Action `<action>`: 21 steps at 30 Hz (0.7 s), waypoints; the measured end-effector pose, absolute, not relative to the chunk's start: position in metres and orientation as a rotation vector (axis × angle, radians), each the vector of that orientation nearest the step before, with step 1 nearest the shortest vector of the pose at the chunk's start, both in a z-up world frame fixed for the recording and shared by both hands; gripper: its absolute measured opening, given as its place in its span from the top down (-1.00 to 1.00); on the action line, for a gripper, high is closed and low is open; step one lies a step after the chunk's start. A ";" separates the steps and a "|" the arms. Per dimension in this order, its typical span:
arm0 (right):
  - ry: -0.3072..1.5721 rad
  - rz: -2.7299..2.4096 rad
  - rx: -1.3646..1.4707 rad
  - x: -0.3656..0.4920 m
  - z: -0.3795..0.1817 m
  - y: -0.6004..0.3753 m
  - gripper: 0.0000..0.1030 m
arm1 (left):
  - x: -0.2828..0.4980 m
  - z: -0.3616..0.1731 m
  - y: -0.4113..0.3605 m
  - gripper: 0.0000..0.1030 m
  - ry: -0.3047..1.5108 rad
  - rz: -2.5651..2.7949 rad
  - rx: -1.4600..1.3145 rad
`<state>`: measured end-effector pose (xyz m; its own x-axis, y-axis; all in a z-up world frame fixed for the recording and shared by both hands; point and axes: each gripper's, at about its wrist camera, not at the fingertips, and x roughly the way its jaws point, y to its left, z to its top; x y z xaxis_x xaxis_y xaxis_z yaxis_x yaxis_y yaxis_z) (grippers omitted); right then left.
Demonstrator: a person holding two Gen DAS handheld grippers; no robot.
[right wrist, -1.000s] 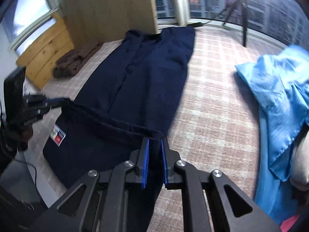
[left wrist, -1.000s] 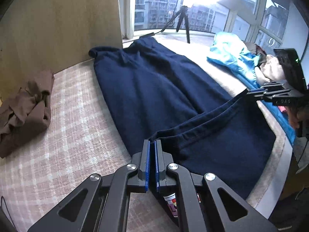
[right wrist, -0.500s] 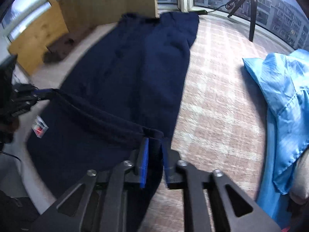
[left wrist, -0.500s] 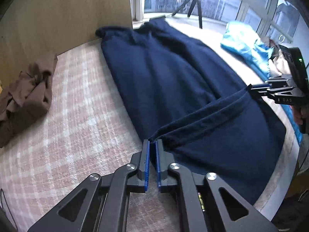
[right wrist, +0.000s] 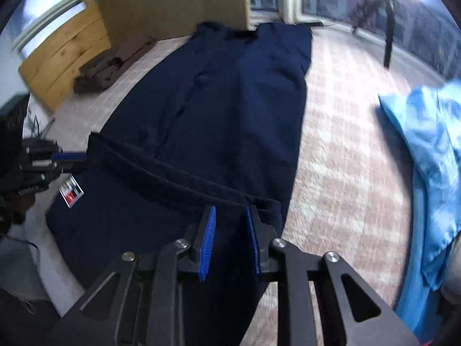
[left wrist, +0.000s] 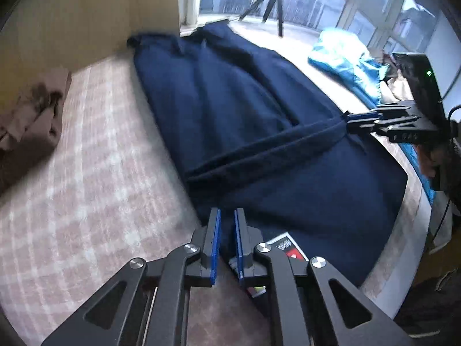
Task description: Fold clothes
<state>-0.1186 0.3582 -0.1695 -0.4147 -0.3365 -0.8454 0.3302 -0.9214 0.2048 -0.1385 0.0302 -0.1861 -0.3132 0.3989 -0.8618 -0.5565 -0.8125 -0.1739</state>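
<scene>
While half a second ago both tools were pinching the hem of the navy garment [left wrist: 245, 109], the left tool [left wrist: 227, 225] and right tool [right wrist: 230, 225] are now standing spread, letting it go. It is lying lengthwise on the bed [left wrist: 95, 173], near end doubled over. A blue garment [right wrist: 432, 144] and brown bundle [left wrist: 31, 118] are flanking it, not obstructing.

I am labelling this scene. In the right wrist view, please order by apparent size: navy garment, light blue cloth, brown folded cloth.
1. navy garment
2. light blue cloth, partly cut off by the frame edge
3. brown folded cloth, though it lies farthest away
</scene>
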 end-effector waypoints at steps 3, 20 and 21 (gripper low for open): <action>-0.112 -2.346 1.392 -0.108 -0.147 0.369 0.59 | -0.128 -0.153 0.017 0.83 0.182 2.147 -1.303; -0.116 -2.541 1.103 -0.147 0.026 0.413 0.55 | -0.233 -0.003 -0.008 0.60 0.271 2.346 -1.076; -0.094 -2.550 1.096 -0.161 0.025 0.410 0.56 | -0.248 -0.006 -0.002 0.60 0.292 2.359 -1.075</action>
<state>-0.1607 0.4105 0.0249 -0.6333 -0.3532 -0.6886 0.3014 -0.9321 0.2009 -0.2476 -0.0017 -0.0062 -0.5451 0.3734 -0.7506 -0.5452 -0.8380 -0.0210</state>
